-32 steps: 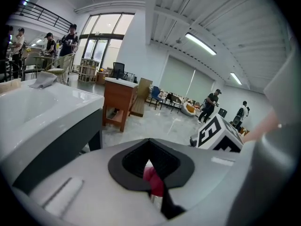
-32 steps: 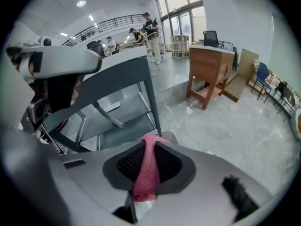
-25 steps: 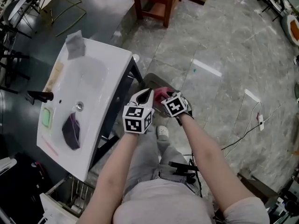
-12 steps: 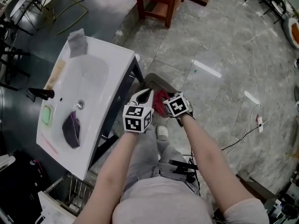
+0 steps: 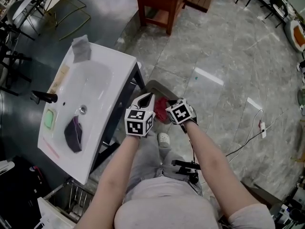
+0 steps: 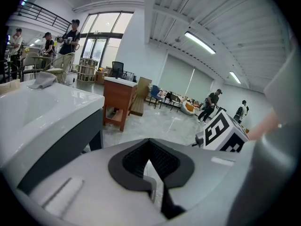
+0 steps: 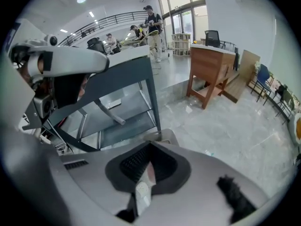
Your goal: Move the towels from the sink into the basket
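My right gripper (image 7: pixel 149 147) has just closed with nothing between its jaws. It hangs by the red towel (image 5: pixel 161 109) in the grey basket (image 5: pixel 153 86) on the floor (image 5: pixel 228 56). My left gripper (image 6: pixel 149 144) is closed too and empty, near the sink (image 5: pixel 112 80) edge. A purple towel (image 5: pixel 73 133) lies in the basin and a grey towel (image 5: pixel 81 49) on the sink's far corner. There's open floor to the right.

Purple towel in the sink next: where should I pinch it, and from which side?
Pinch the purple towel at its bunched middle, coming straight down from above: it lies crumpled in the sink basin, whose walls would likely block a sideways approach.
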Demonstrator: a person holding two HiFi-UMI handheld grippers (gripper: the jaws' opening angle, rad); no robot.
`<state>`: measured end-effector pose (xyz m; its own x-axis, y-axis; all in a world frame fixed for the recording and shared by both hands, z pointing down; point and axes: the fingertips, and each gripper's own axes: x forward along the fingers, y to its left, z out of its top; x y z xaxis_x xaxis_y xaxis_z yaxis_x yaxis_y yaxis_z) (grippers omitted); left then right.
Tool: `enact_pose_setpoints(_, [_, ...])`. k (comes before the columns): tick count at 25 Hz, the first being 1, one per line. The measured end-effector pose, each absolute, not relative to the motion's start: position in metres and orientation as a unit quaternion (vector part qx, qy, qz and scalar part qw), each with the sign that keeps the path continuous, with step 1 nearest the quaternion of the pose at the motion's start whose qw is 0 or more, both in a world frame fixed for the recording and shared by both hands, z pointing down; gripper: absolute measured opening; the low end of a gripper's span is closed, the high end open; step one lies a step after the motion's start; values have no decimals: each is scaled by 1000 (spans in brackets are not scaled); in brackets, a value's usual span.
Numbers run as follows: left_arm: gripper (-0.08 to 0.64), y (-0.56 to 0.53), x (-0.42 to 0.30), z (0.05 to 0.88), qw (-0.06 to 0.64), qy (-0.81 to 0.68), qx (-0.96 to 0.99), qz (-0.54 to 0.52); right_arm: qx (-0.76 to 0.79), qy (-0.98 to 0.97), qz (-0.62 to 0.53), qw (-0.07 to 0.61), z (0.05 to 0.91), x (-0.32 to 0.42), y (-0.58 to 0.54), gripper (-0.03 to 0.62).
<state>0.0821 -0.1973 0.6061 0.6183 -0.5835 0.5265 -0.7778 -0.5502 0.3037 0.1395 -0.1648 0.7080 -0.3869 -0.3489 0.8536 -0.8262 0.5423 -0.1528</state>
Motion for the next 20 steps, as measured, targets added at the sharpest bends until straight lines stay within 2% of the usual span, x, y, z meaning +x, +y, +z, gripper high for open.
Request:
enact_pose_setpoints(9, [5, -196, 78, 582, 244, -398, 867, 174, 356, -805, 258, 399, 666, 129, -167, 18])
enact_pose_setpoints(20, [5, -189, 78, 551, 221, -393, 878, 160, 371, -823, 240, 358, 614, 128, -165, 17])
